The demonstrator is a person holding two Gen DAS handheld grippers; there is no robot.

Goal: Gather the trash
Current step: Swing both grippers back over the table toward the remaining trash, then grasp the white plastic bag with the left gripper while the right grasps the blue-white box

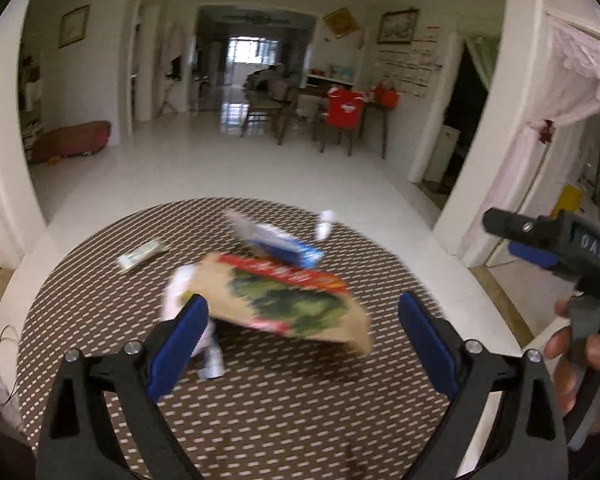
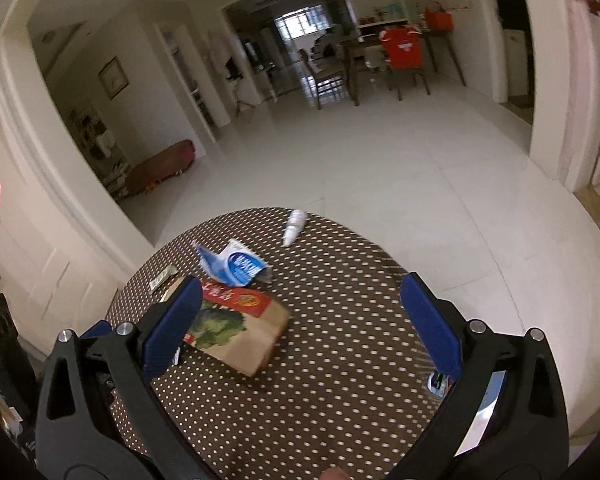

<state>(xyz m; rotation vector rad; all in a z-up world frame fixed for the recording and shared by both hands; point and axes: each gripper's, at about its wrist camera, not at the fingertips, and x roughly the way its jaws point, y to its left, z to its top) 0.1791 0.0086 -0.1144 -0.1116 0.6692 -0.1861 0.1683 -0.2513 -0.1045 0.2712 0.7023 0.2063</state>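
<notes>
Both grippers hang over a round table (image 2: 320,400) with a brown dotted cover. The left gripper (image 1: 302,320) has its blue fingers (image 1: 178,344) spread wide, gripping nothing; the right gripper (image 2: 300,316) is likewise wide apart and empty. Nearest, between the left gripper's fingers in the left wrist view, lies a brown paper bag (image 1: 296,300) with a red band and a green picture, its near edge tilted up off the table; the view is blurred there. A white wrapper (image 1: 180,292) sits just beside the bag's left end, partly behind the left finger. From the right wrist view the same bag (image 2: 236,328) lies flat, its left part hidden by that gripper's left finger. Just behind the bag is a blue and white packet (image 2: 236,266), crumpled and open; what it holds cannot be told. Left of it lies a small green strip (image 1: 142,254). Farthest, near the table's far edge, rests a white twist of paper (image 2: 294,226), well apart from the rest. Beyond stretch a white floor (image 2: 380,160) and dining chairs (image 2: 404,60).
</notes>
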